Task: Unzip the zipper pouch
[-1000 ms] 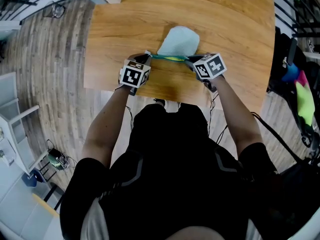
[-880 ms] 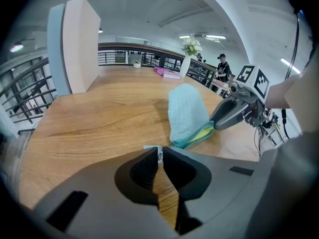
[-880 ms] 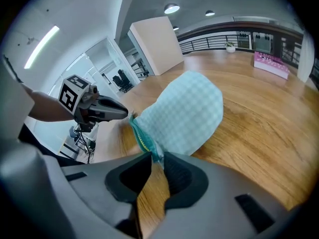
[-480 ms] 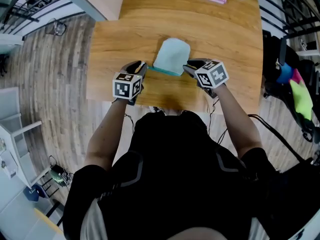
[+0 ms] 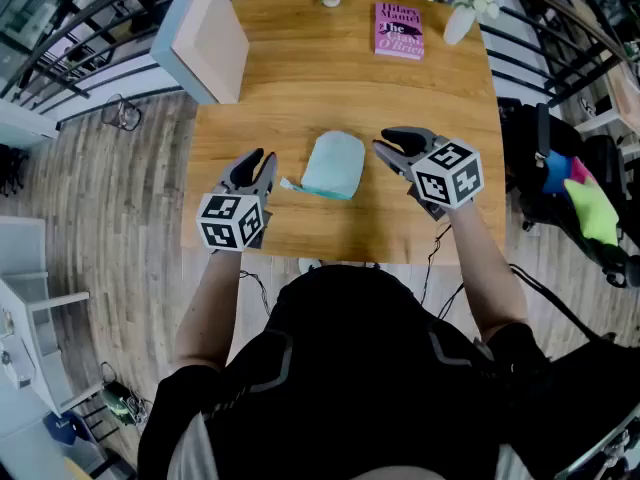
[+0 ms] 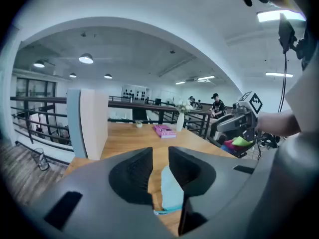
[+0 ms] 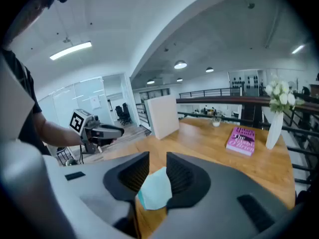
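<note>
Both grippers are held above the tabletop [image 5: 290,88], which is a warm honey-coloured wood-grain rectangle with a smooth finish.

Left gripper [image 5: 258,158]: the dark, ribbed jaws stand a little apart and have just been opening. Nothing is clamped. In the left gripper view the gap shows only tabletop and the pouch lying beyond.

Right gripper [image 5: 392,140]: the jaws stand apart, somewhat wider than the left pair, and have also just been opening. Nothing is held. The pouch shows through the gap, lower down and clear of the pads.

Zipper pouch [image 5: 333,165]: lies flat on the tabletop between the two grippers, touching neither. It is soft pale-mint fabric, with a rounded far end and a straight near edge. A teal zipper band [image 5: 318,190] runs along that near edge, and a small white tab juts out at its left end. How far the zipper is open cannot be told.

At the far edge of the tabletop:
- a pink book [image 5: 399,30] lying flat
- a white vase [image 5: 460,23] with pale flowers
- a pale flat-sided panel [image 5: 205,40] at the left corner
</note>
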Available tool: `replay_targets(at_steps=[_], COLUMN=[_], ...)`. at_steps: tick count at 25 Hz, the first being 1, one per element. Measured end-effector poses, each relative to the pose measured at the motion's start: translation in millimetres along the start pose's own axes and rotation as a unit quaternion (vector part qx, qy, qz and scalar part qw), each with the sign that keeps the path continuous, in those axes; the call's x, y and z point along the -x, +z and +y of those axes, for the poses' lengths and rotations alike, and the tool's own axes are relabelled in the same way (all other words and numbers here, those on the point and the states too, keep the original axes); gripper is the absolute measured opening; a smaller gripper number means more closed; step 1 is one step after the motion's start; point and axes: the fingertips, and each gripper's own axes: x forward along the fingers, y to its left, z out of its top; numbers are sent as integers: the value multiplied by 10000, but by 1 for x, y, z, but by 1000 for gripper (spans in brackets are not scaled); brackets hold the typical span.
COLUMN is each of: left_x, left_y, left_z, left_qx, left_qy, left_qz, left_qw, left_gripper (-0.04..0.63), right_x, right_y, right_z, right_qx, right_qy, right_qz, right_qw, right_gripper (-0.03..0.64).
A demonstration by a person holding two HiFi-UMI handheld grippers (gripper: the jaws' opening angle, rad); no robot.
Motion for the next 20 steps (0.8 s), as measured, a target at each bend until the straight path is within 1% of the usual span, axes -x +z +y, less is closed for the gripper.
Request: replay_targets(at_steps=[5,8,11,14,16,17,18,20], left_x=[24,37,51,64,73,78,82,87], left_y=[60,90,114,134,148,156,164,177], left_z=[-16,-29,-40,-52,-56,-58,-59,-63], left_qx=[-151,-357,-478,-451,-258,-188,-195,-386], left_qy=[96,141,187,181,221,244,280,396], left_qz=[-659,-916,-1157,-1388,-1560,-1651,-1726,-1816], left_qw=[9977,9951,9920,9891,9872,9858,9844,9818], left_gripper=[107,107,107,107,100,91,76,52], right_x=[45,70,94,115,127,132,137,145], right_y=[56,79,102,121,131,135,140,148], right_z=[9,11,13,15,16,17,17,15], right_qx=[280,587,663,661,674,693,717,739], right_qy=[-84,-283,-479,-624,-730,-763,-796,-887], right_qz=[-674,-936,-1293,-1635,-1811,-1879,-1937,-2051], right_qw=[9973,9935,9882,9824,9784,9768,9752,9719], right_gripper=[117,120,109,87,59,57,56,42])
